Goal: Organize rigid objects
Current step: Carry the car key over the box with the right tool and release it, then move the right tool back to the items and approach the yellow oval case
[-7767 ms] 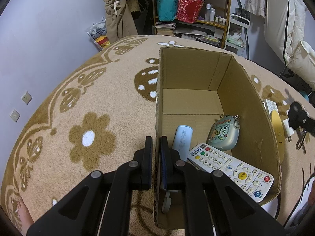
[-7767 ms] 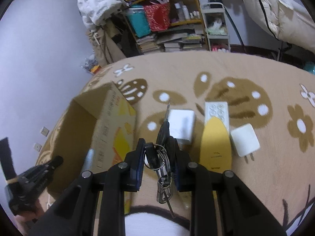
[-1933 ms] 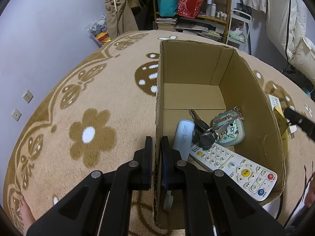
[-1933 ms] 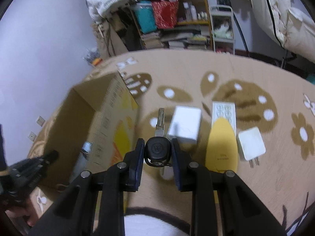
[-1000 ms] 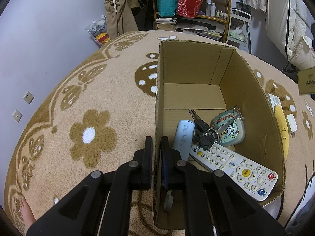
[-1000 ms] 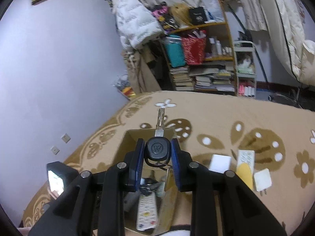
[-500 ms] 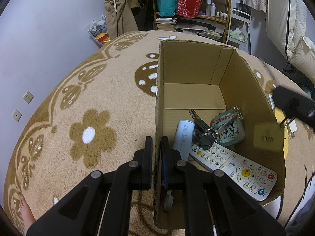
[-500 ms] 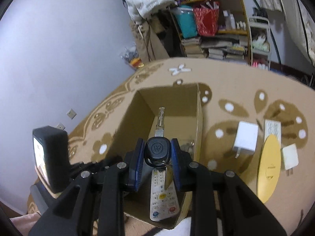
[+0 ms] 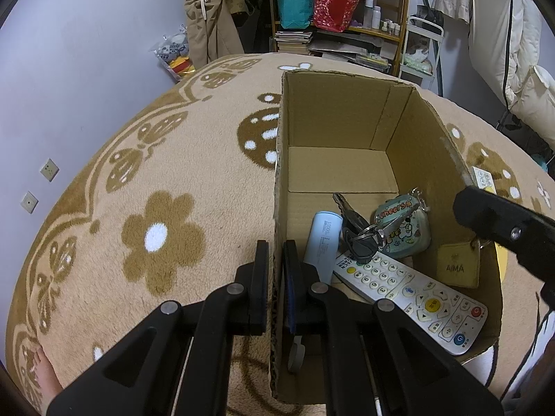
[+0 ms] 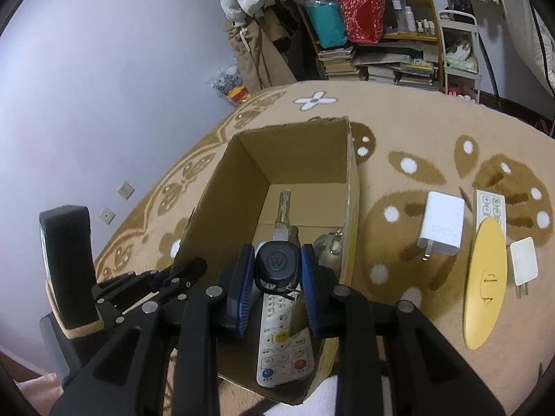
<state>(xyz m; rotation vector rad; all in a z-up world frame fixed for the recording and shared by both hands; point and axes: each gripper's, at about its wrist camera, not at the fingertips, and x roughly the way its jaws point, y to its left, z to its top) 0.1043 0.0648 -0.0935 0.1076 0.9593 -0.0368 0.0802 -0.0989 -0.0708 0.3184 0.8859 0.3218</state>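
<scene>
A black car key (image 10: 277,264) with a silver blade sits pinched between the blue pads of the right gripper (image 10: 277,270), tilted down over the open cardboard box (image 10: 242,173); a tan leather tag (image 9: 457,265) dangles from it inside the box. The left gripper (image 9: 275,253) is clamped narrowly on the box's near wall. Inside lie a white remote (image 9: 412,294), a pale blue power bank (image 9: 322,239), a key bunch (image 9: 360,235) and a round cartoon pouch (image 9: 402,225). Outside, on the plush flowered rug (image 9: 138,173), rest a white charger (image 10: 441,223) and a yellow oval disc (image 10: 485,282).
</scene>
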